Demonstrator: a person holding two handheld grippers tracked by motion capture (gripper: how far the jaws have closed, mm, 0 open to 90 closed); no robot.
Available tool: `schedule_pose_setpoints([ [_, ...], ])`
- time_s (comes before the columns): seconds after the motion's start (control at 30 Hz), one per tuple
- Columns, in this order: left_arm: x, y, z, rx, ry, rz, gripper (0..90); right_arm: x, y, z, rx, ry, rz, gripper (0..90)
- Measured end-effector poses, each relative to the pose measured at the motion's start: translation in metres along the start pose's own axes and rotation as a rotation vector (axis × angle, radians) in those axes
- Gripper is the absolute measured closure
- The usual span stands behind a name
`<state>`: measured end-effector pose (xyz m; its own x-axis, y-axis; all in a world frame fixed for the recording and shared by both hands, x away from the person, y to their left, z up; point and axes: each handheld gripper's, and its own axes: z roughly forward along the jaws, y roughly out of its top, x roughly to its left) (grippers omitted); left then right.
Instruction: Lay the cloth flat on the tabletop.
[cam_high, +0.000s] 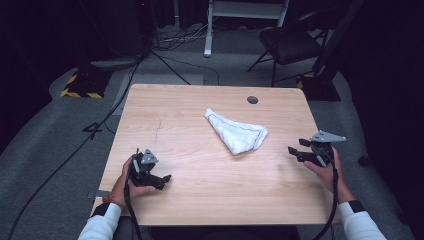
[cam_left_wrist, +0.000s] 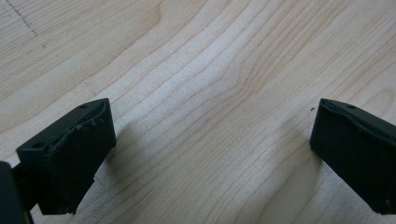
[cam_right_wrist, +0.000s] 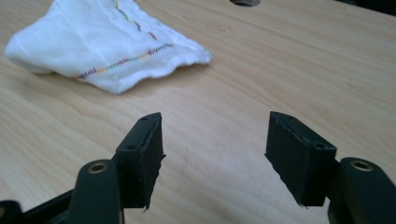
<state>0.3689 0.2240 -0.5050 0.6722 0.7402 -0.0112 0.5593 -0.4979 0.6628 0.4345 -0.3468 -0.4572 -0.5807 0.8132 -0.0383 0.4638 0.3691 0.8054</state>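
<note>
White cloth (cam_high: 237, 132) lying folded, long axis running diagonally, narrow tip pointing far-left. Right gripper (cam_high: 298, 151) hovering nearby, jaws apart, empty. Left gripper (cam_high: 162, 179) sitting wide open, empty.

Recording lab or studio: dark surroundings, grey carpet (cam_high: 45, 135), trailing cables (cam_high: 75, 150), hazard-taped stand base (cam_high: 82, 85) at ten o'clock, folding chair (cam_high: 290, 45) at one o'clock.
</note>
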Motion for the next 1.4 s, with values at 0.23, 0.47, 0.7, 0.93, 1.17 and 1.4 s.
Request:
schedule_pose_setpoints([
  [0.23, -0.002, -0.001, -0.001, 0.0, -0.011, 0.0, 0.5, 0.013, 0.028, 0.024, -0.009, 0.032, -0.039, 37.8],
  [0.47, -0.002, -0.002, -0.002, 0.004, -0.014, 0.006, 0.6, 0.023, 0.05, 0.054, -0.005, 0.045, -0.045, 37.5],
  [0.7, -0.003, -0.003, -0.002, 0.0, -0.012, 0.002, 0.6, 0.037, 0.057, 0.084, 0.036, 0.045, -0.06, 36.7],
  [0.93, -0.004, -0.003, -0.002, 0.0, -0.011, 0.001, 0.6, 0.039, 0.056, 0.104, 0.068, 0.03, -0.042, 35.4],
  [1.17, -0.004, -0.003, -0.002, -0.001, -0.011, 0.0, 0.6, 0.039, 0.05, 0.118, 0.108, 0.038, -0.025, 37.0],
  [1.4, -0.003, -0.003, -0.002, 0.0, -0.011, 0.002, 0.6, 0.04, 0.048, 0.119, 0.119, 0.076, -0.038, 56.3],
])
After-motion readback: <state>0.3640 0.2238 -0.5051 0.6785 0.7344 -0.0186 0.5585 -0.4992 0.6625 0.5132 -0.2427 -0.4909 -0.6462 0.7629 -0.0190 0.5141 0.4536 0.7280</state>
